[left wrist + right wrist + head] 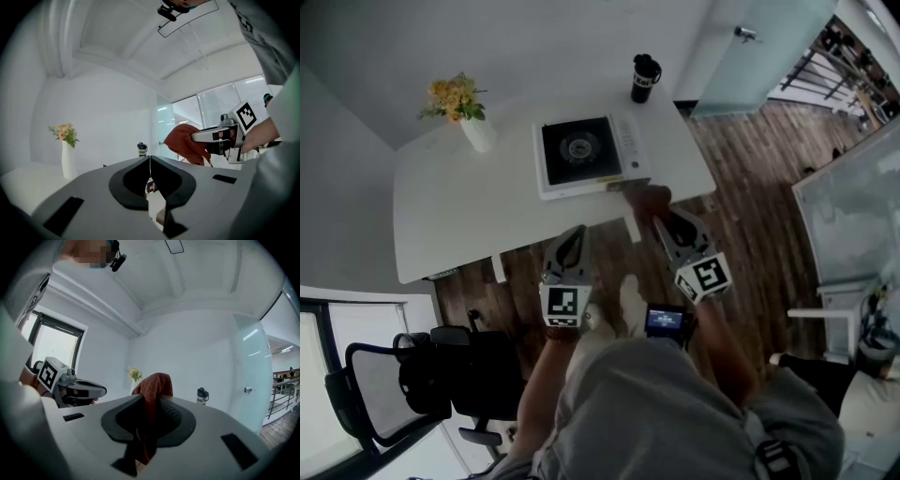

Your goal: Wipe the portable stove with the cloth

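Step in hand: approach. Judged that wiping has not begun.

Right gripper (664, 217): jaws clamped on the cloth (648, 199). In the right gripper view a rust-red fold bulges up past the tips and a tail hangs down between the jaws. The grip looks deep and secure.

Left gripper (576, 232): jaws fully together with nothing between them. The left gripper view shows only a thin seam. It is level with the right gripper and just to its left, and both point toward the table (459, 206).

Stove (586, 155): sits flat on the table's right half, close to the near edge, with the black top and burner ring facing up and the control strip on the right. In the head view the cloth sits just at the stove's near right corner, by the table edge. Cannot tell contact from above. Neither gripper view shows the cloth resting on anything, so I take it to be in the air, short of the top.

Also on the table: vase (478, 131) with flowers at the far left, and bottle (645, 78) beyond the stove. Both are well apart from the wipe path.

Next move, as judged:
1. Carry the right gripper forward over the stove and lower it until the hanging cloth lies on the black top.
2. Hold the clamp and sweep across, keeping the jaw tips off the surface.
3. Watch the burner ring, since the cloth could snag there.
4. The stove looks light, so the left gripper may need to brace its side to stop it sliding.
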`<action>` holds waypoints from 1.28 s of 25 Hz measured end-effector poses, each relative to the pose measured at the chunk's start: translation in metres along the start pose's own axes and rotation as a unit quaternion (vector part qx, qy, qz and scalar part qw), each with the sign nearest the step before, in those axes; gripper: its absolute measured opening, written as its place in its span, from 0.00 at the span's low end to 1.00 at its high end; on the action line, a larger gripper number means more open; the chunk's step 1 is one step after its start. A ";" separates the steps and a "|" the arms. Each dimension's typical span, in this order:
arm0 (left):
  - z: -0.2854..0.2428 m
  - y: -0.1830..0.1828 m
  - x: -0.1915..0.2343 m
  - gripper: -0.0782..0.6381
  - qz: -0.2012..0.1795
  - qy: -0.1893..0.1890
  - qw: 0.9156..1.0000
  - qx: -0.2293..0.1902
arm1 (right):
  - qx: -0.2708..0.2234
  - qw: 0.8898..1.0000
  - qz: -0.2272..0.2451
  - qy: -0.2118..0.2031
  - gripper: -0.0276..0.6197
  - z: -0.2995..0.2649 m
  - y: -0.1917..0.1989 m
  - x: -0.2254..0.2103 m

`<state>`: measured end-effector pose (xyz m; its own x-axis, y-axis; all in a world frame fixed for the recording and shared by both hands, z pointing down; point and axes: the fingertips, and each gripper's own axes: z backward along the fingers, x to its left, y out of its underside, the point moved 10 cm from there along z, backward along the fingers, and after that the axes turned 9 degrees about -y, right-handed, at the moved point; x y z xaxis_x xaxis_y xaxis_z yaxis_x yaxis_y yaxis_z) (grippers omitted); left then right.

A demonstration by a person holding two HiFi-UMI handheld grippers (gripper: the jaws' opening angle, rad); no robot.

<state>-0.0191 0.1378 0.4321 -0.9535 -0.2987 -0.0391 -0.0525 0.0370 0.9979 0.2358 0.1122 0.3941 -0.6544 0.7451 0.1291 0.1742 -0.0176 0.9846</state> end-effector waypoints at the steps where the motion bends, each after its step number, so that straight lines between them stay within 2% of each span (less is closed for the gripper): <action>1: -0.007 0.000 0.003 0.15 -0.002 0.001 1.000 0.003 | 0.007 1.000 -0.003 0.000 0.16 -0.006 0.001 -0.004; 5: -0.034 0.006 0.016 0.15 -0.007 -0.008 1.000 0.017 | 0.034 0.999 -0.017 0.000 0.16 -0.029 0.011 -0.034; 8: -0.057 0.010 0.023 0.15 -0.012 -0.016 0.999 0.030 | 0.033 0.999 -0.019 -0.008 0.16 -0.048 0.023 -0.067; 11: -0.080 0.013 0.031 0.15 -0.014 -0.024 0.999 0.042 | 0.043 0.999 -0.004 -0.024 0.16 -0.069 0.030 -0.100; 16: -0.119 0.020 0.045 0.15 -0.021 -0.053 0.996 0.068 | 0.056 0.997 -0.010 -0.046 0.16 -0.106 0.048 -0.152; 22: -0.148 0.039 0.067 0.19 -0.024 -0.062 0.992 0.110 | 0.093 0.993 0.000 -0.074 0.16 -0.144 0.062 -0.188; 25: -0.158 0.056 0.081 0.23 -0.015 -0.046 0.990 0.131 | 0.139 0.987 0.033 -0.069 0.16 -0.167 0.069 -0.195; 28: -0.167 0.068 0.092 0.24 -0.020 -0.018 0.989 0.146 | 0.158 0.983 0.057 -0.070 0.16 -0.191 0.073 -0.206; 32: -0.170 0.069 0.105 0.24 -0.041 0.000 0.987 0.158 | 0.179 0.979 0.052 -0.085 0.16 -0.214 0.074 -0.220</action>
<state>-0.0723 -0.0532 0.5060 -0.9419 -0.3139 -0.1191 -0.2198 0.3083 0.9255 0.2351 -0.1960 0.4642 -0.4920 0.8528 0.1752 0.5001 0.1121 0.8587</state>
